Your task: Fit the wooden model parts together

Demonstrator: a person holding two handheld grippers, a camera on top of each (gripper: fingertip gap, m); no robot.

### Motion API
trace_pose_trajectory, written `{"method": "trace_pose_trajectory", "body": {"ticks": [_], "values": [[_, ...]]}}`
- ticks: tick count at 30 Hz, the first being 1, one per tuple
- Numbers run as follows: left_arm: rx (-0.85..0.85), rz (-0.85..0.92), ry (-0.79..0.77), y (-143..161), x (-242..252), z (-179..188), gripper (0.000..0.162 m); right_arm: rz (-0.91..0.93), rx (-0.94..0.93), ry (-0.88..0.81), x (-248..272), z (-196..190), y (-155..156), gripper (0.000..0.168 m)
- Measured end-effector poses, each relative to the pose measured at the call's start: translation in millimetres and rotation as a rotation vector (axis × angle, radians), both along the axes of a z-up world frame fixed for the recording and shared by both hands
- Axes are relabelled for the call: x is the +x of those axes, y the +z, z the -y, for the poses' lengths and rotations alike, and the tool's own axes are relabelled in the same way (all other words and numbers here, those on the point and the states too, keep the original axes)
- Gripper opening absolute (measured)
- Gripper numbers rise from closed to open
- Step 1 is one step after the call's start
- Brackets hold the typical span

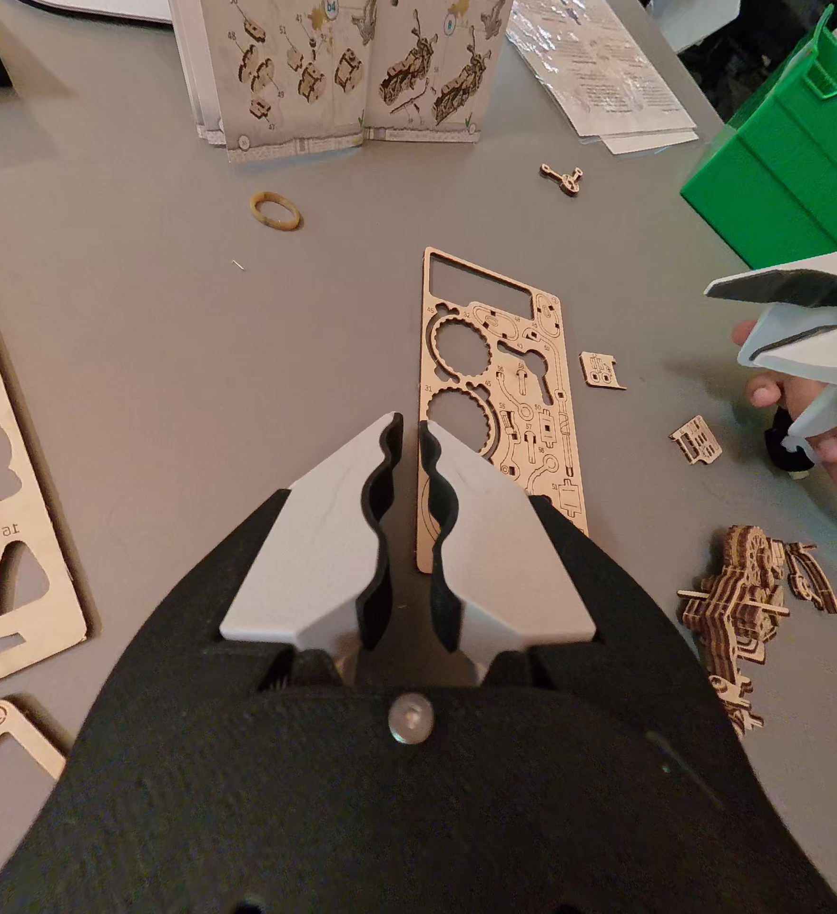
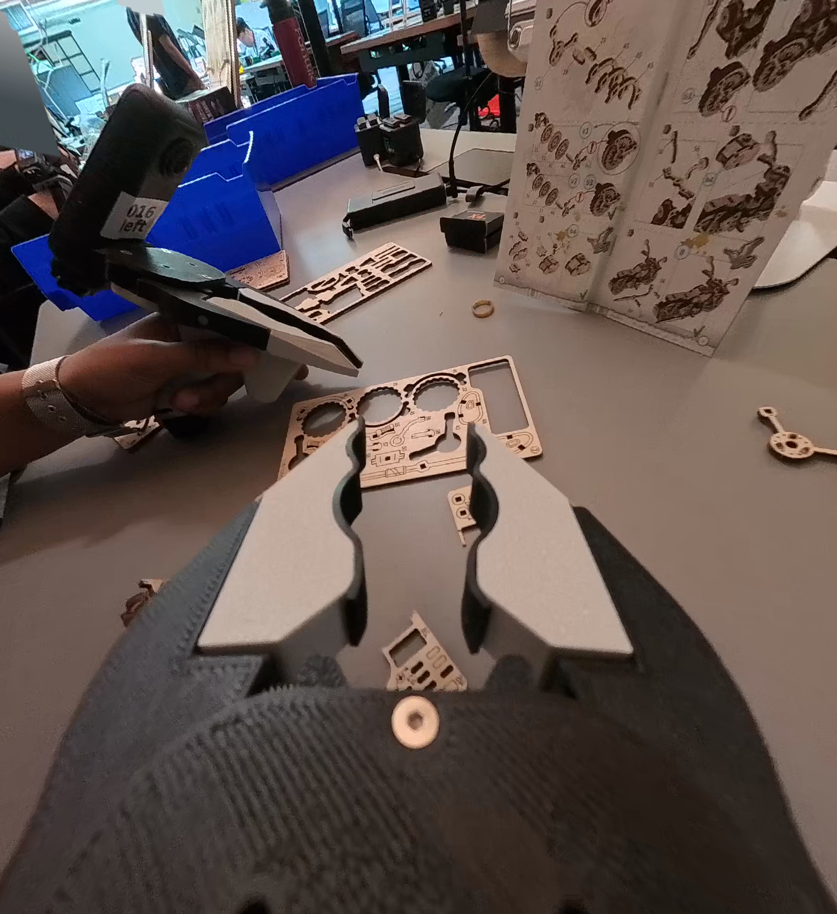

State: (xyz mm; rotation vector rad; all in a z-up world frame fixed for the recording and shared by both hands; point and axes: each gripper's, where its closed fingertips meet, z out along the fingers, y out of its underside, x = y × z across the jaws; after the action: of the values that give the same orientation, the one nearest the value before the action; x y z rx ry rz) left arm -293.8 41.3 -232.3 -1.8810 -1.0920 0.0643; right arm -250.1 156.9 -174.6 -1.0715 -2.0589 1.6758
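1. Grey desk (image 1: 159, 321), carrying every item listed below.
2. Green bin (image 1: 792, 163) at the far right edge in the left wrist view; blue bins (image 2: 238, 188) behind the left tool in the right wrist view.
3. Instruction booklet (image 1: 337, 74), stood open at the far side; printed assembly diagrams and step numbers present, not transcribed here.
4. Left tool (image 1: 410, 430): jaws nearly closed, only a narrow slit between the tips, nothing gripped; held above the near end of the fret sheet. Paper label on its body visible in the right wrist view, wording left unread.
5. Right tool (image 2: 414, 430): jaws parted wide, nothing held; poised over loose pieces on the desk.
6. Large cut-out sheet (image 1: 6, 519) at the left edge, mostly emptied.
7. Fret sheet (image 1: 545, 395) at centre: gear-shaped openings already vacant, several small parts still attached; engraved part numbers present.
8. Partly built wooden model (image 1: 737, 598) at the right, layered plates on cross pins; judged an unfinished sub-assembly, so well begun but not complete.
9. Loose slotted part (image 1: 696, 439) and small square part (image 1: 601, 371), lying apart between sheet and model, apparently next for fitting.
10. Three-armed hub piece (image 1: 562, 179), unattached, near the booklet.
11. Rubber band (image 1: 276, 211), unused.
12. Remaining work, as judged: picking up the loose parts, pressing them onto the model.
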Motion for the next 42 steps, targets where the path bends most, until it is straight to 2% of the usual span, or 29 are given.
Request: {"method": "trace_pose_trajectory", "body": {"ticks": [4, 9, 17, 21, 30, 36, 42], "values": [[0.002, 0.0, -0.004, 0, 1, 0, 0.006, 0.004, -0.005, -0.002, -1, -1, 0, 0.04], [-0.004, 0.048, -0.122, -6, 17, -12, 0.037, 0.006, 0.008, -0.002, -1, -1, -3, 0.039], [-0.218, -0.081, -0.143, -14, 19, -9, 0.033, 0.007, 0.01, -0.001, -1, 0, -4, 0.038], [-0.336, -0.168, -0.164, -14, 22, 1, 0.044, 0.004, 0.01, -0.001, -1, 0, -3, 0.038], [-0.382, -0.17, -0.155, -11, 25, 14, 0.038, 0.003, 0.022, 0.001, -1, 2, -5, 0.038], [-0.251, -0.083, -0.186, -5, 33, 13, 0.035, 0.003, 0.014, -0.002, -1, 1, -4, 0.038], [-0.381, -0.148, -0.19, -14, 32, 16, 0.033, -0.027, 0.007, -0.007, -1, 2, 2, 0.035]]}}
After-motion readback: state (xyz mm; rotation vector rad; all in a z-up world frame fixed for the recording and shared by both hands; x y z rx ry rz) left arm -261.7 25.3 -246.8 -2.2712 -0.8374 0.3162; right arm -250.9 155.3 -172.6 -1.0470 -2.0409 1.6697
